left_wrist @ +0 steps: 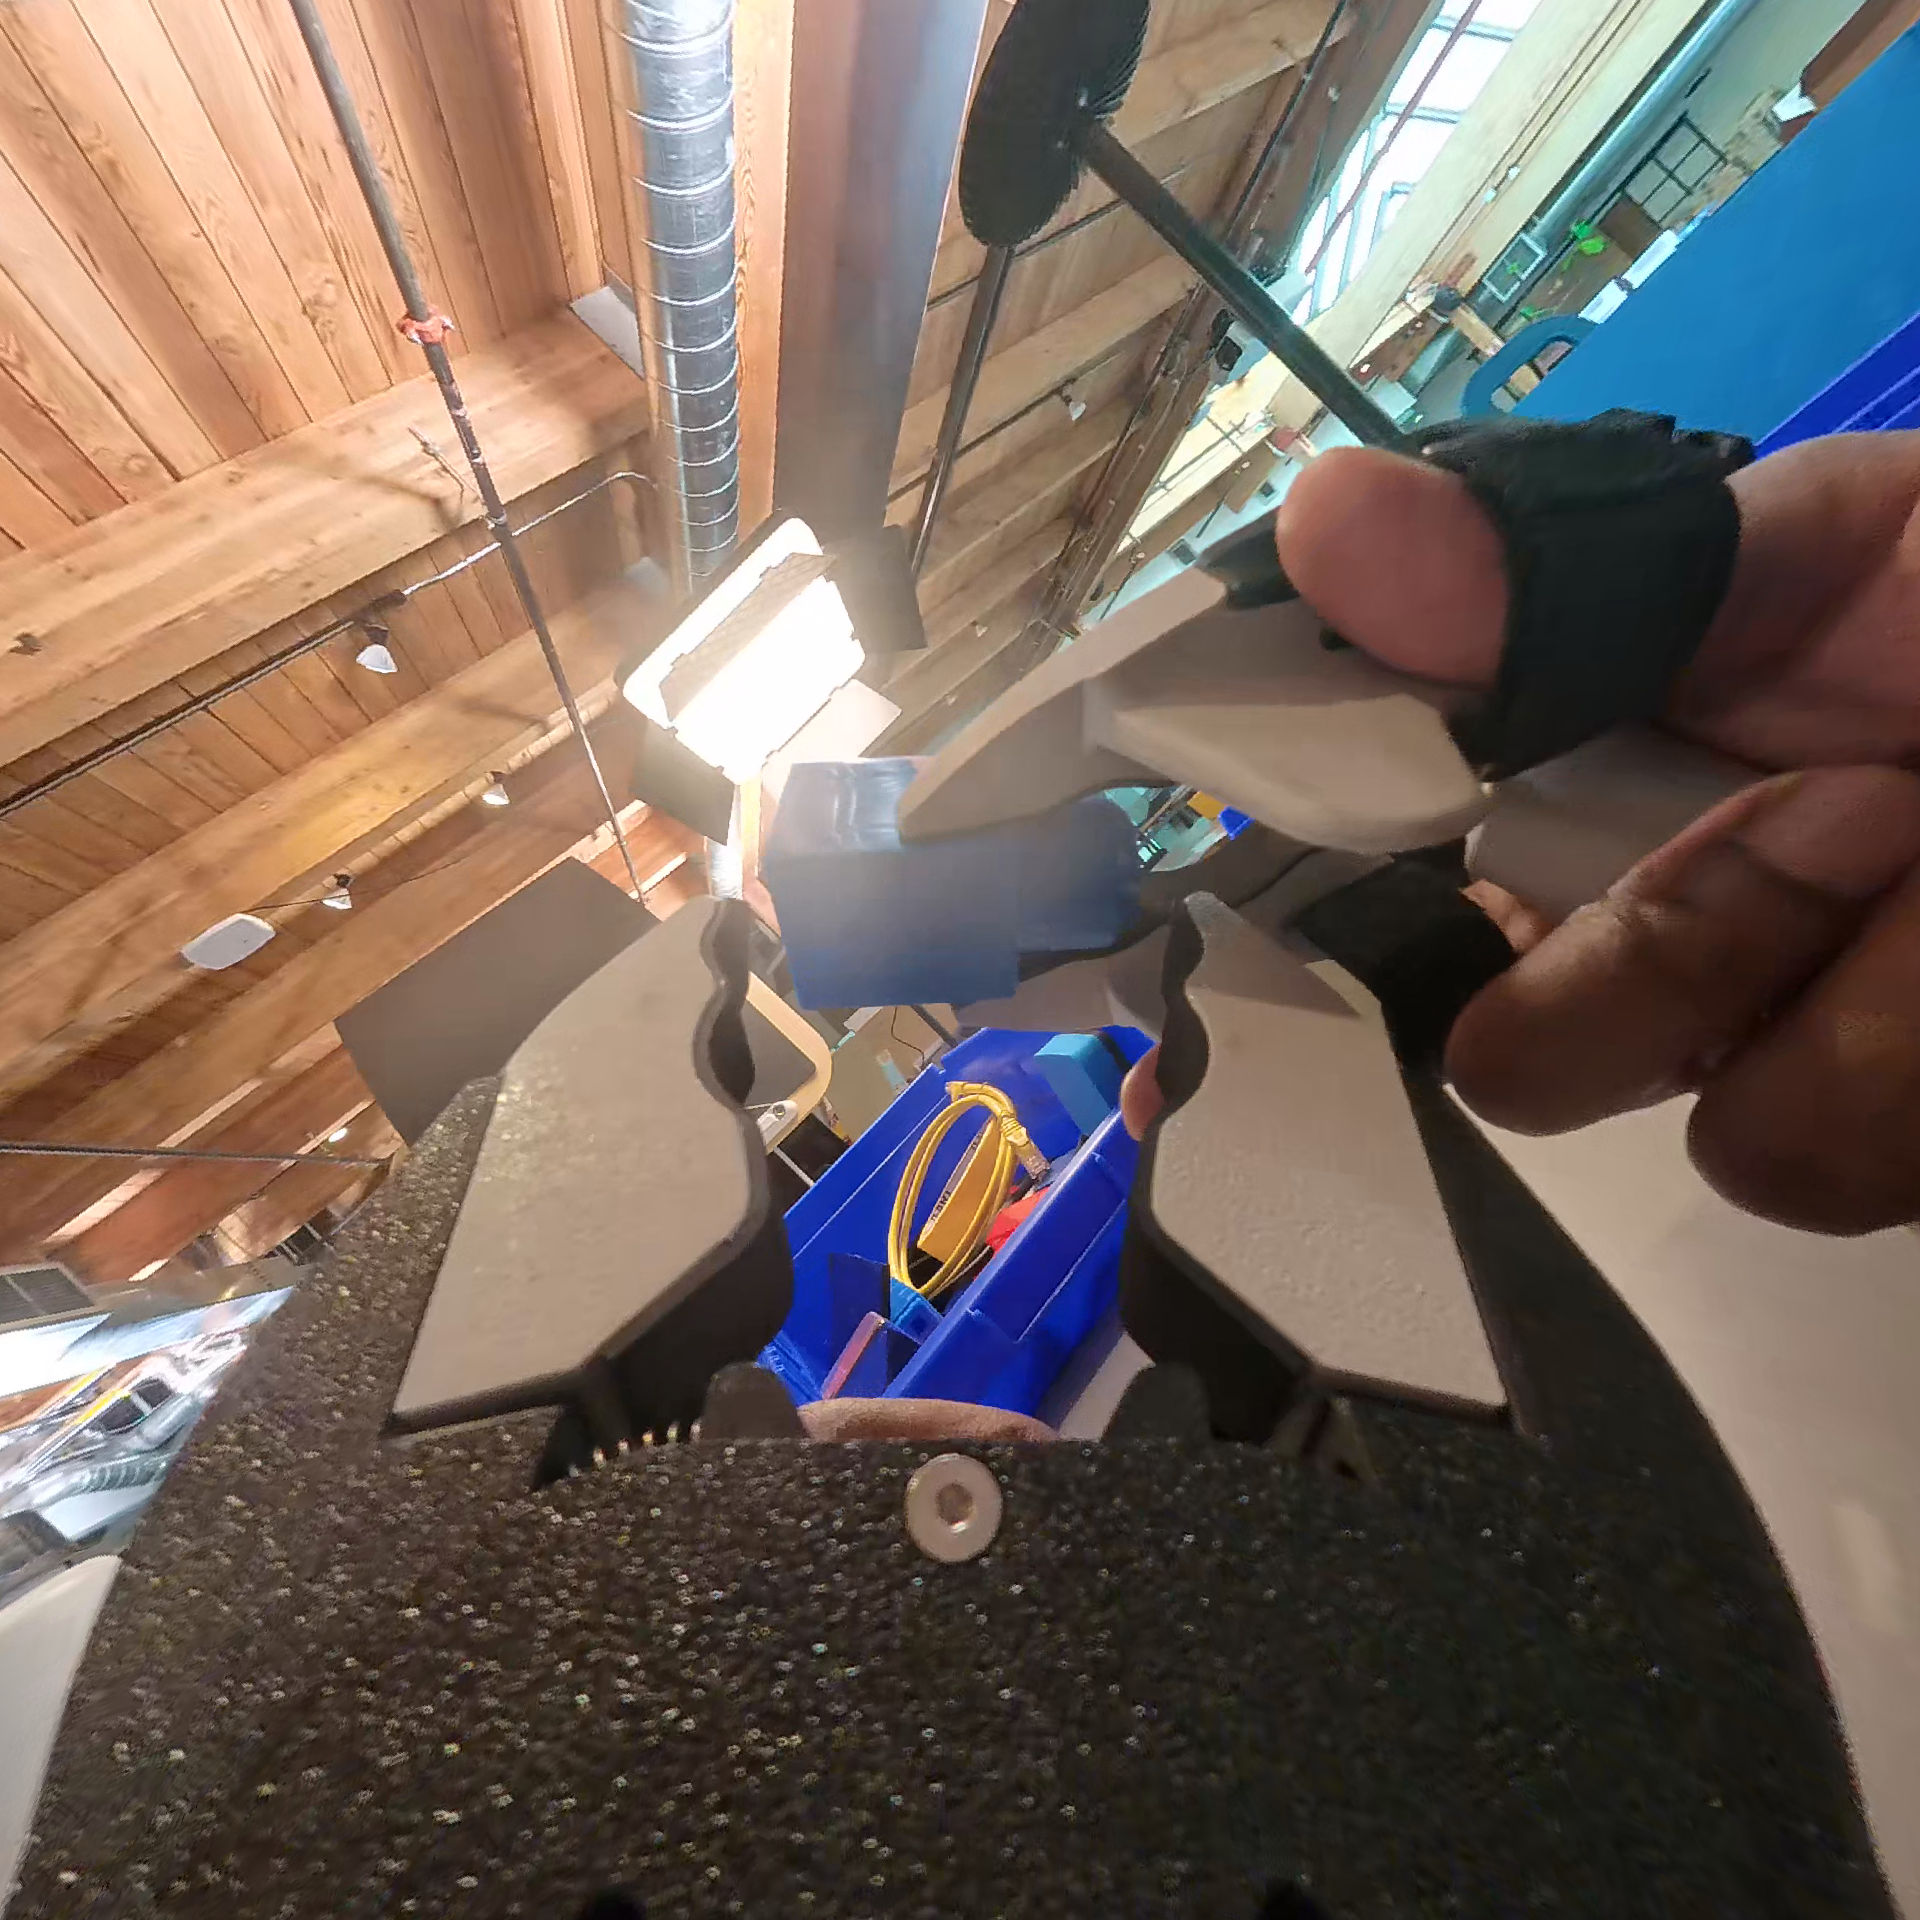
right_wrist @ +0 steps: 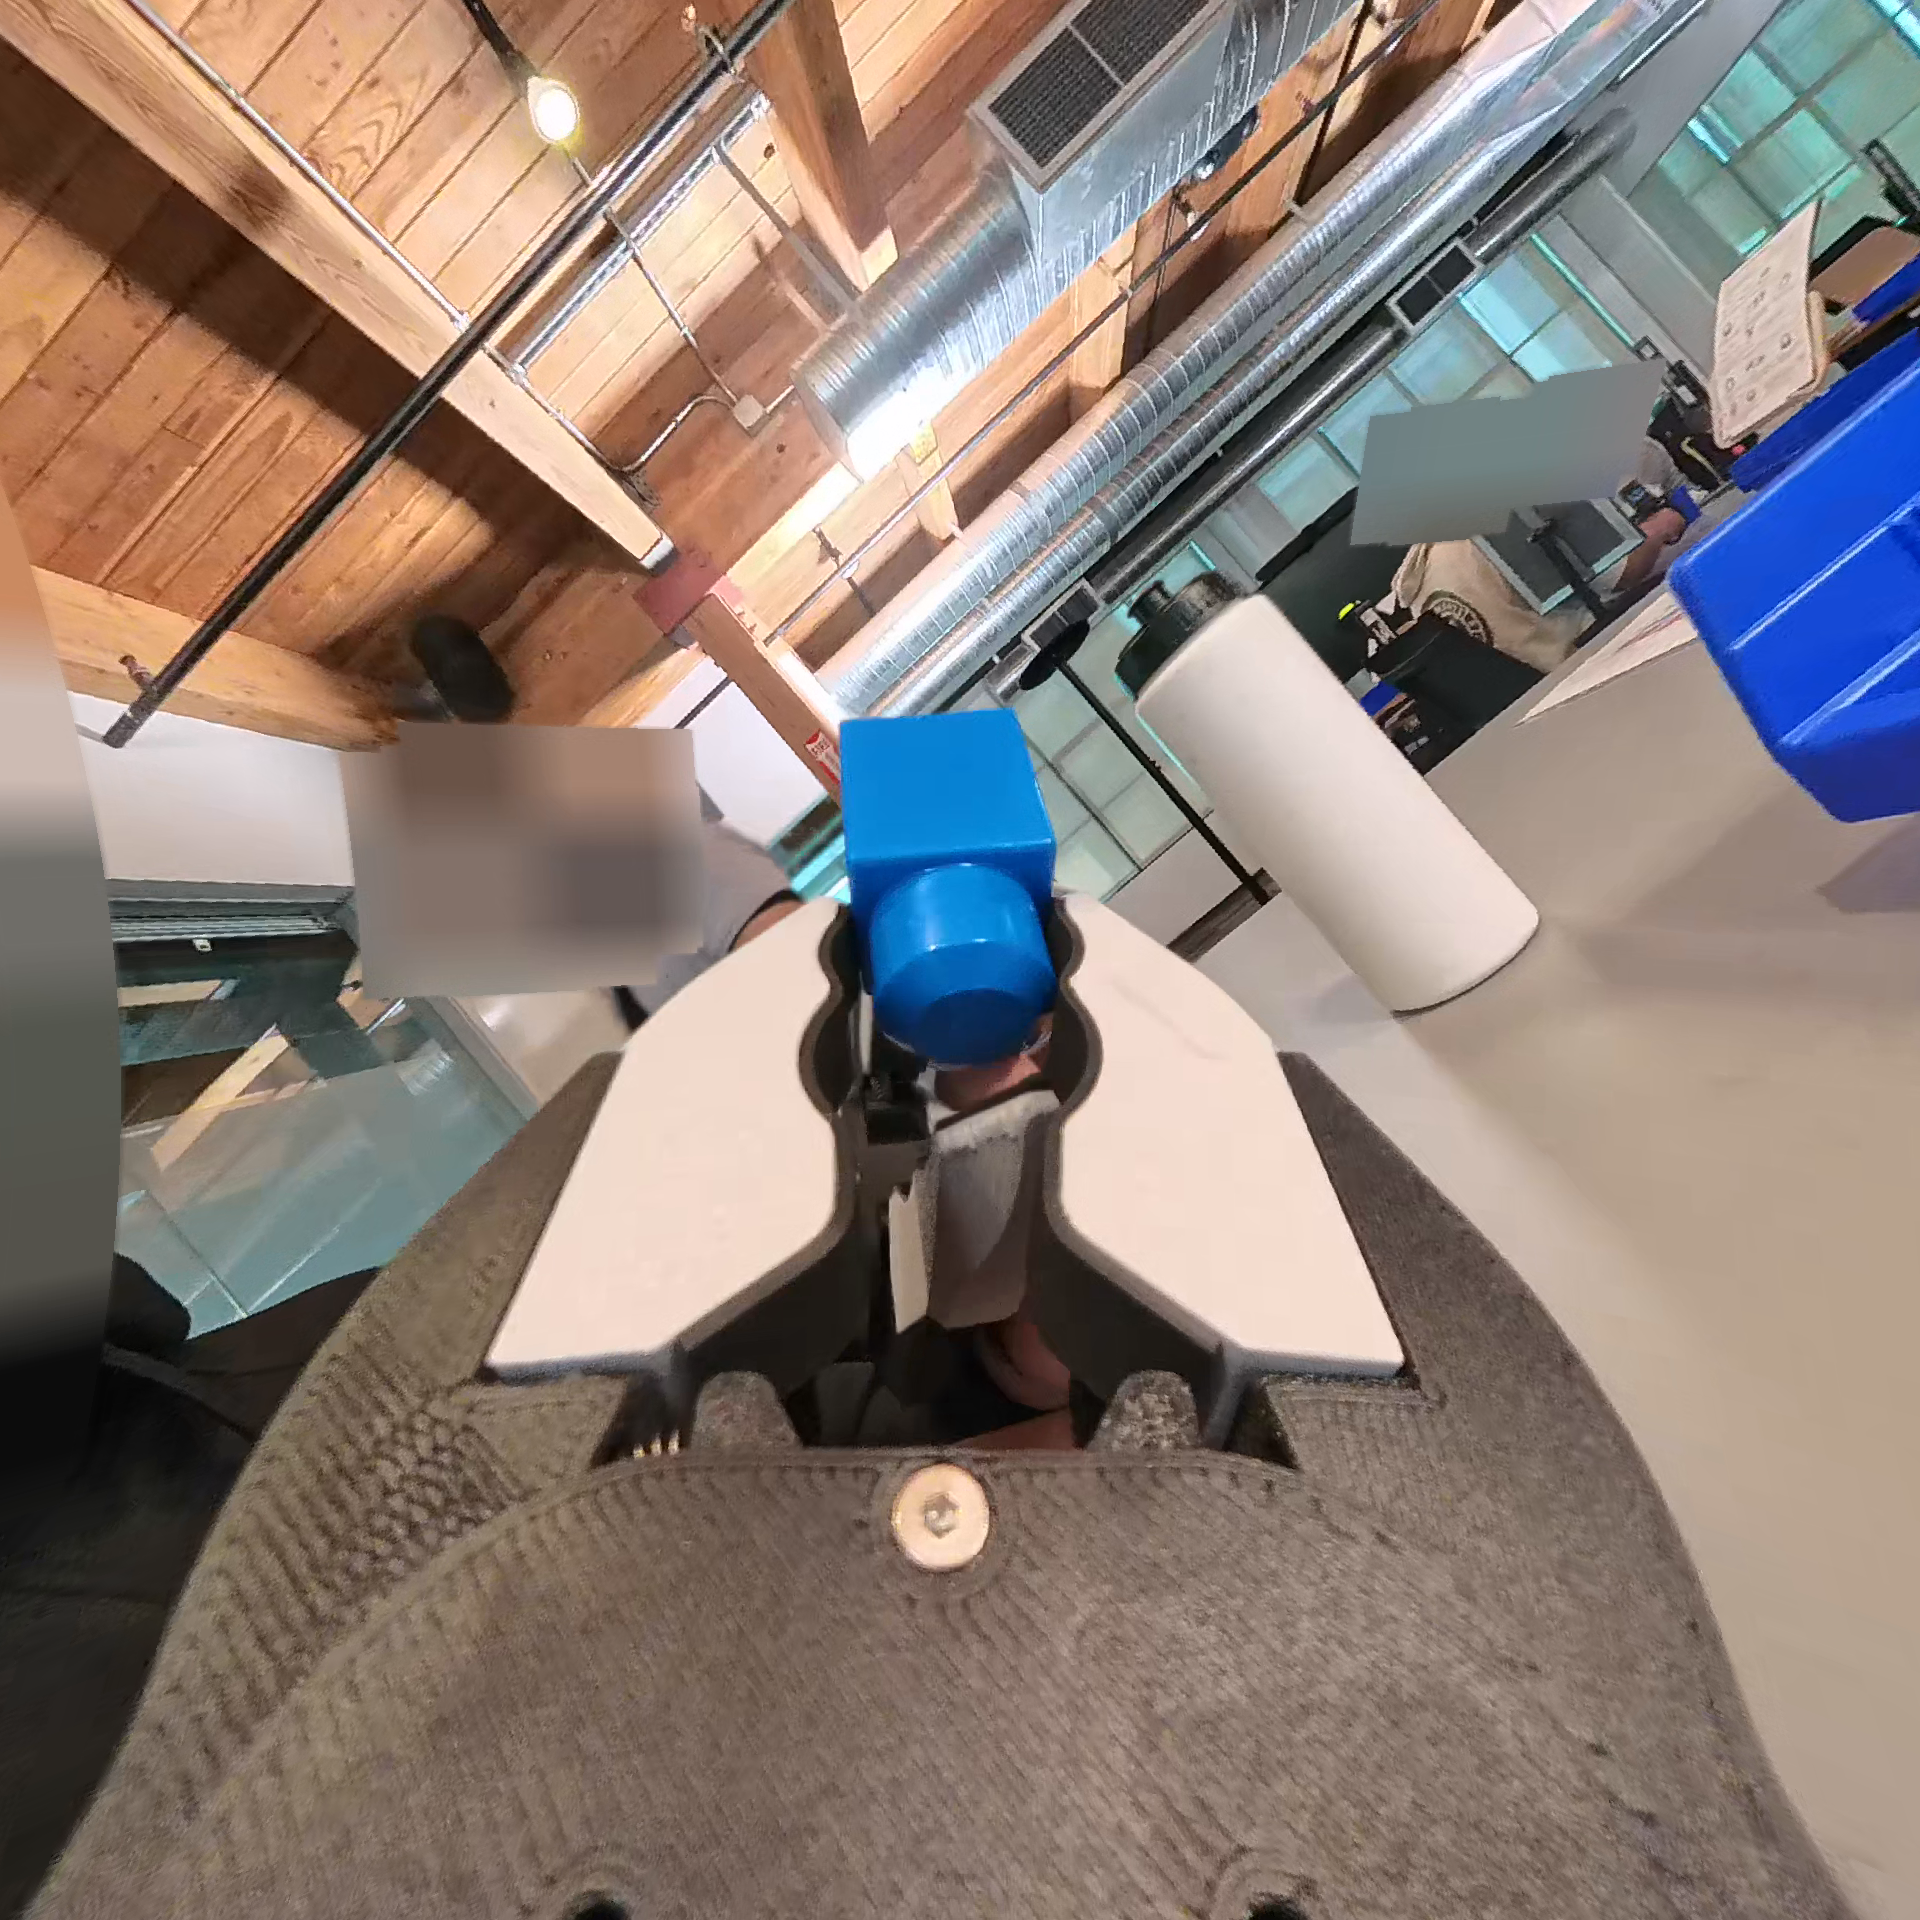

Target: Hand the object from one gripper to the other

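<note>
The blue plastic object (right_wrist: pixel 945 873), apparently rigid, light and smooth, is clamped by its round stub in the right gripper (right_wrist: pixel 951 966), just above the spread-open, empty left gripper (left_wrist: pixel 951 997), which should take its square block end.

Solid blue block (right_wrist: pixel 943 800), pale grey tongs (right_wrist: pixel 940 997) on speckled black body, blue bin (left_wrist: pixel 1049 1309) with yellow cable (left_wrist: pixel 951 1174), white cylinder (right_wrist: pixel 1330 800), light grey tabletop (right_wrist: pixel 1662 1039), black fingerless glove (left_wrist: pixel 1600 582)
</note>
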